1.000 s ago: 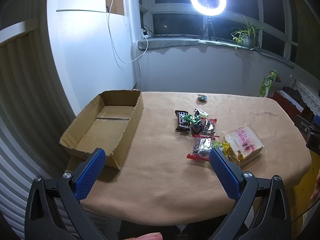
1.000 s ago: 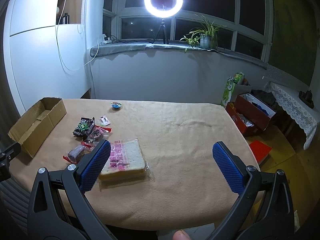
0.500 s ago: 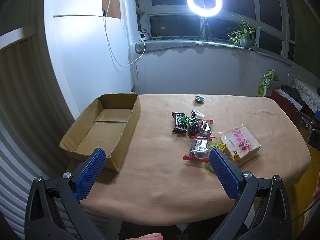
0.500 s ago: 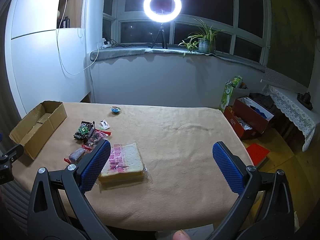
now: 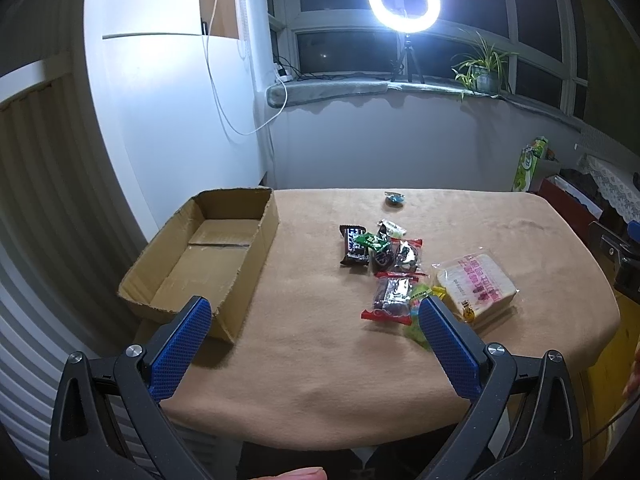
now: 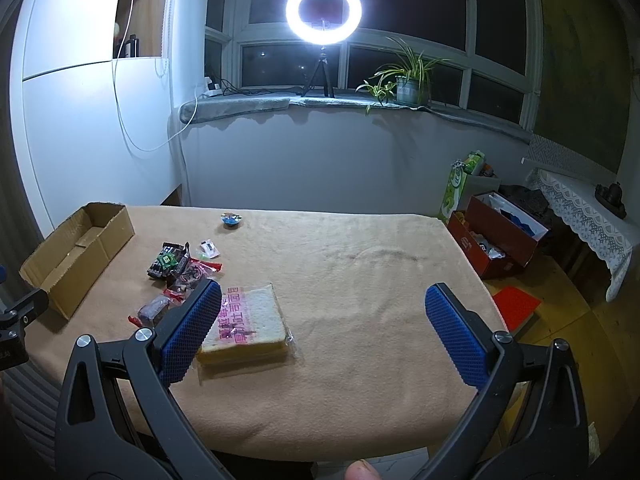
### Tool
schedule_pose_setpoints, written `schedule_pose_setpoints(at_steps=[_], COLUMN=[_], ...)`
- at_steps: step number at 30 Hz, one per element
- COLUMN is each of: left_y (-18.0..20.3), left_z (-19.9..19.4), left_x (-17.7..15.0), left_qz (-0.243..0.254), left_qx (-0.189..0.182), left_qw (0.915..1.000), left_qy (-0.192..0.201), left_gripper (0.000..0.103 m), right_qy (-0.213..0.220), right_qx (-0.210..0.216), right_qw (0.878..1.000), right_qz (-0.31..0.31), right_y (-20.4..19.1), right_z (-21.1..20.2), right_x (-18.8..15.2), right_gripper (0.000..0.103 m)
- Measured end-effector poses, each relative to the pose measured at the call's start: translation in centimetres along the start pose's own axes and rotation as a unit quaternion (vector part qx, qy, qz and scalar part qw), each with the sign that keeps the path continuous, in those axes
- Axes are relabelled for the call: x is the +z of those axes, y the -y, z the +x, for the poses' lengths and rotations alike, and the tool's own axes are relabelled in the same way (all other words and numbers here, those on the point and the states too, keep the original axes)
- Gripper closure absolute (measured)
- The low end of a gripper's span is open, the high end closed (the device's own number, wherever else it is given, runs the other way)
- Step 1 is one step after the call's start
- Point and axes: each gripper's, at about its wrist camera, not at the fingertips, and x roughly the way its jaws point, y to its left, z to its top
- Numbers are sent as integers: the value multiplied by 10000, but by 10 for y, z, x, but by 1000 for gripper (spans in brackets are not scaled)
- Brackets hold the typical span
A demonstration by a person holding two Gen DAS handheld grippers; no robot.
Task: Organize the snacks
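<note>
An empty cardboard box [image 5: 208, 256] [image 6: 76, 252] lies at the table's left side. A pile of small wrapped snacks [image 5: 380, 252] [image 6: 180, 268] sits mid-table, with a red-edged dark packet [image 5: 390, 296] nearer me. A bagged bread slice [image 5: 474, 284] [image 6: 248, 320] lies to their right. One small blue candy [image 5: 395, 198] [image 6: 231, 219] rests alone near the far edge. My left gripper [image 5: 314, 320] hangs open over the near table edge, holding nothing. My right gripper [image 6: 324, 312] is open too, its left finger overlapping the bread in view.
The table [image 6: 360, 280] has a tan cloth. Right of it on the floor stand a red box [image 6: 496, 240] and a green carton [image 6: 460, 184]. A ring light [image 6: 323, 12] and a potted plant [image 6: 406, 80] stand on the far windowsill.
Both views have pulled back and tilted up slightly, so the table and snacks sit a little farther and lower in frame. Both grippers stay open.
</note>
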Motion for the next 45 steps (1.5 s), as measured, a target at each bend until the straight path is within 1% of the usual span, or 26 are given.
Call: schedule_pose_setpoints(at_steps=[22, 32, 39, 42, 45], left_y=[-3, 0, 5, 8, 14], left_z=[5, 10, 19, 27, 45], left_x=[-5, -8, -14, -20, -31], left_qz=[-66, -61, -34, -40, -37], left_qx=[-27, -66, -144, -225, -334], left_qw=[9999, 9998, 9993, 9988, 9978], left_qy=[-96, -184, -330, -425, -578], left_gripper=[0, 0, 0, 0, 0], right_qy=[-67, -202, -363, -513, -831], right_qx=[6, 16, 17, 62, 116], right_qw=[10000, 9998, 9993, 9987, 9965], right_qz=[-21, -20, -15, 8, 11], right_y=[-2, 1, 3, 5, 7], right_z=[1, 6, 16, 27, 51], right_x=[-5, -10, -15, -26, -46], right_gripper=[0, 0, 0, 0, 0])
